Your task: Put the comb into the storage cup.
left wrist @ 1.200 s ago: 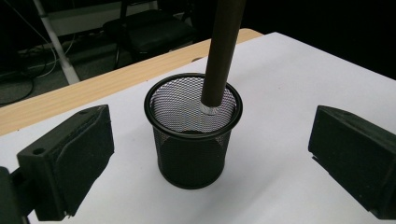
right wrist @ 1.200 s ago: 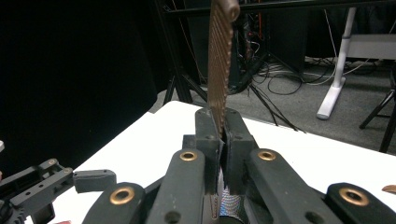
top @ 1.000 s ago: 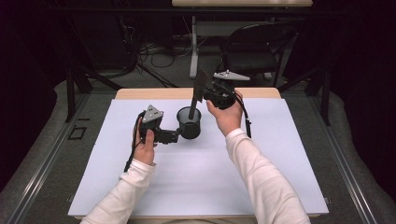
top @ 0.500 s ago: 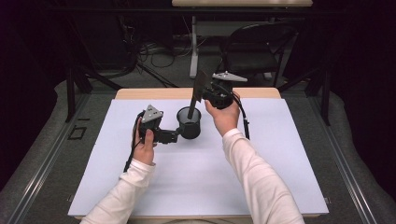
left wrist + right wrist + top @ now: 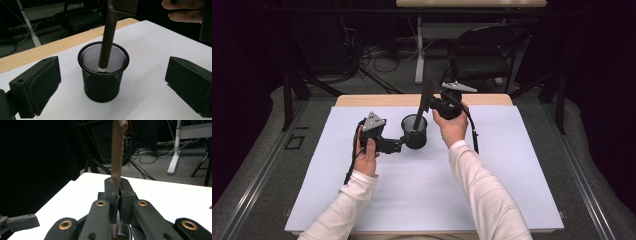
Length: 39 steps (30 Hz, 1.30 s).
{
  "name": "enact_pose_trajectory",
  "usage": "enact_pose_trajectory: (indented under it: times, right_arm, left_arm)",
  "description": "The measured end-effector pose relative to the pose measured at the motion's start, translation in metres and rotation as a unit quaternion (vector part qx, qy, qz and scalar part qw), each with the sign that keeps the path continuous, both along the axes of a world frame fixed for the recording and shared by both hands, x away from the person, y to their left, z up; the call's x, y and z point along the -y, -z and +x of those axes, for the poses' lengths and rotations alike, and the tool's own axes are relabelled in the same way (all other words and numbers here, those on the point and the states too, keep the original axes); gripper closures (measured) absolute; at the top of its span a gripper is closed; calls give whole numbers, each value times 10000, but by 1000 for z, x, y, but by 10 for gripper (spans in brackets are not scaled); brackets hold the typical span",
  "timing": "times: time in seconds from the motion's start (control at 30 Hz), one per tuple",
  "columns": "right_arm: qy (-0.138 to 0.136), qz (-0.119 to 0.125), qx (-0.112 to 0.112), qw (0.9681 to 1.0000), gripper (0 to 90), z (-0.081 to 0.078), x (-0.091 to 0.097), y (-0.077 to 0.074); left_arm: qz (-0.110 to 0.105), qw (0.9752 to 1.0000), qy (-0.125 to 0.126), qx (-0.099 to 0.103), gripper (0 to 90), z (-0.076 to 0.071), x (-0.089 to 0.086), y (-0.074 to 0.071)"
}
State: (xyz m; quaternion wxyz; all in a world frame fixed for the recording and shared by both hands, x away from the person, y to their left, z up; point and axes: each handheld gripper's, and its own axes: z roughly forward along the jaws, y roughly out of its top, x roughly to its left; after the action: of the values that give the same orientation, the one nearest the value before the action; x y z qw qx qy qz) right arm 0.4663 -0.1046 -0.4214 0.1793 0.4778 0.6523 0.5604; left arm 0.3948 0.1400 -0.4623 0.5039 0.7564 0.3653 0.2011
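A black mesh cup [image 5: 414,134] stands upright on the white sheet [image 5: 512,165] near the table's far middle. My right gripper [image 5: 435,104] hovers above and right of it, shut on a brown comb [image 5: 424,102]. The comb is steeply tilted, teeth end up, and its handle reaches down inside the cup [image 5: 103,72]. In the right gripper view the jaws [image 5: 119,192] pinch the comb [image 5: 117,152] flat between the pads. My left gripper [image 5: 400,145] rests level beside the cup's left side. It is open, with its jaws [image 5: 112,83] spread wider than the cup and not touching it.
The sheet covers most of a wooden table [image 5: 377,100]. Behind the table are a black chair [image 5: 484,55], a white table leg [image 5: 418,55] and cables on the floor. Wide bare sheet lies in front of both hands.
My right gripper has sunk a little with the comb, so the handle stands deeper in the cup. The left hand has kept still.
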Motion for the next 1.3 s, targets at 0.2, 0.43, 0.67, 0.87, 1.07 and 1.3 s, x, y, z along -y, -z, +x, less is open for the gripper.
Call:
enact_pose_trajectory:
  times: [0.2, 0.43, 0.67, 0.87, 1.07, 1.3]
  right_arm:
    - [28, 27, -84, 10000, 875, 2, 3, 10]
    - [5, 31, -156, 9999, 876, 3, 0, 18]
    - [-19, 40, -205, 9998, 875, 4, -5, 24]
    - [-37, 17, -274, 9996, 875, 6, -7, 32]
    - [-58, 34, -320, 9995, 875, 6, -10, 37]
    - [-88, 50, -343, 9994, 875, 6, -14, 40]
  left_arm:
    - [4, 10000, -4, -11, 4, 0, 0, 0]
    - [-10, 10000, -8, -10, 4, 0, 0, 0]
    - [-17, 10000, 2, -14, 4, 0, 0, 0]
    - [-32, 10000, 10, -15, 4, 0, -1, 0]
    - [-44, 10000, 32, -27, 4, 0, 0, 1]
    - [-47, 10000, 35, -24, 4, 0, -1, 1]
